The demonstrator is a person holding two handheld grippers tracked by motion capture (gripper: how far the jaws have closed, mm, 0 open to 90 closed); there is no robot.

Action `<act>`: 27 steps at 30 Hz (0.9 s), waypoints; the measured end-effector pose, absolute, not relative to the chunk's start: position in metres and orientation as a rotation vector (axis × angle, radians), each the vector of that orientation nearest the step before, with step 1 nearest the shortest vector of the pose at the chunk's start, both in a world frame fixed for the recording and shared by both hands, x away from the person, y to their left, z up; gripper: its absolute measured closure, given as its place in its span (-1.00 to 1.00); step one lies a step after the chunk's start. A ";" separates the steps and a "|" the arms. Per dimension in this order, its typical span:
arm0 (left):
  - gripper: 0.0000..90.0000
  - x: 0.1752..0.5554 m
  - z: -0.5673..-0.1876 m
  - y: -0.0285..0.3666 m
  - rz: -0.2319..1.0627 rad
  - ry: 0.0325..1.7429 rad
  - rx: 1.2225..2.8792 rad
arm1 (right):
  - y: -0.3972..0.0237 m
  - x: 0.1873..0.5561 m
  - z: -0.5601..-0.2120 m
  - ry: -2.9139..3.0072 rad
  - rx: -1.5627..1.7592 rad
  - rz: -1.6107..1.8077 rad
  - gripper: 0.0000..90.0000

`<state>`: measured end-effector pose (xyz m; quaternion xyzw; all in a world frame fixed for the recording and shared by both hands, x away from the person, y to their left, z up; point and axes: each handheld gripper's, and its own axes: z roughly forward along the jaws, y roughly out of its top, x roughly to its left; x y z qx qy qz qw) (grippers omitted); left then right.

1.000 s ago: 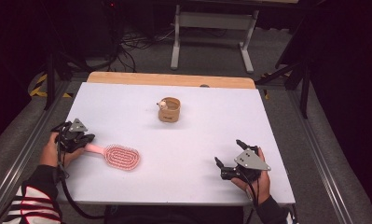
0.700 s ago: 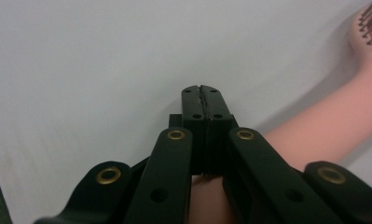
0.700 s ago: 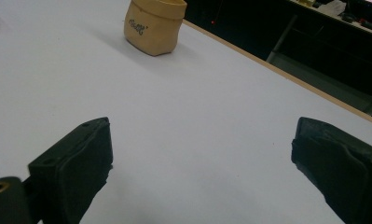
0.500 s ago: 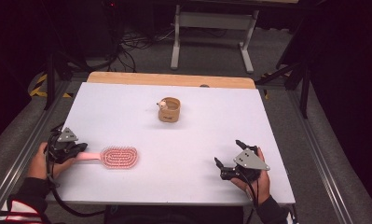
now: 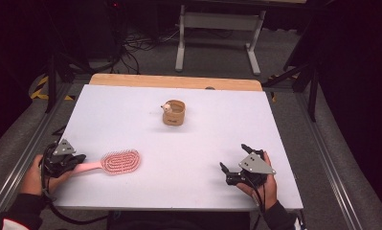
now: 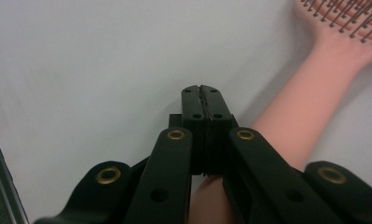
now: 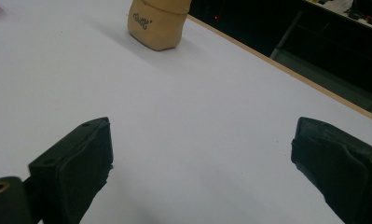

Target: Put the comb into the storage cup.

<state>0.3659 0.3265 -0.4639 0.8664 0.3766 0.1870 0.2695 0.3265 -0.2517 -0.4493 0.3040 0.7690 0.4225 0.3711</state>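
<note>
A pink hairbrush (image 5: 121, 162) lies bristles-up on the white table (image 5: 131, 110) at the front left, its handle (image 6: 305, 98) pointing left. My left gripper (image 5: 80, 157) sits over the handle's end; in the left gripper view its jaws (image 6: 202, 91) are pressed together, and the handle runs beneath and to the right of them, not between them. My right gripper (image 5: 232, 156) rests at the front right, open, with bare table between its fingers (image 7: 81, 154). A small tan container (image 5: 174, 112) stands mid-table, ahead of the right gripper (image 7: 202, 140).
A wooden strip (image 5: 174, 81) borders the table's far edge. Metal rails (image 5: 26, 143) run along both sides. A white stand (image 5: 217, 28) and cables are on the floor behind. A small pale object sits at the rim of the tan container (image 7: 158, 23).
My left gripper has moved back toward the front left edge. The brush turned from slanted to nearly level with the table's front edge. The right gripper stayed still.
</note>
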 end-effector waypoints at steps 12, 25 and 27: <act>1.00 0.346 -0.461 0.326 0.492 0.990 2.386 | -0.249 0.328 -0.450 1.986 0.775 1.068 -0.86; 1.00 0.336 -0.458 0.326 0.449 0.961 2.429 | -0.248 0.329 -0.450 1.993 0.773 1.061 -0.85; 1.00 0.335 -0.458 0.327 0.444 0.957 2.429 | -0.247 0.329 -0.451 1.998 0.773 1.060 -0.85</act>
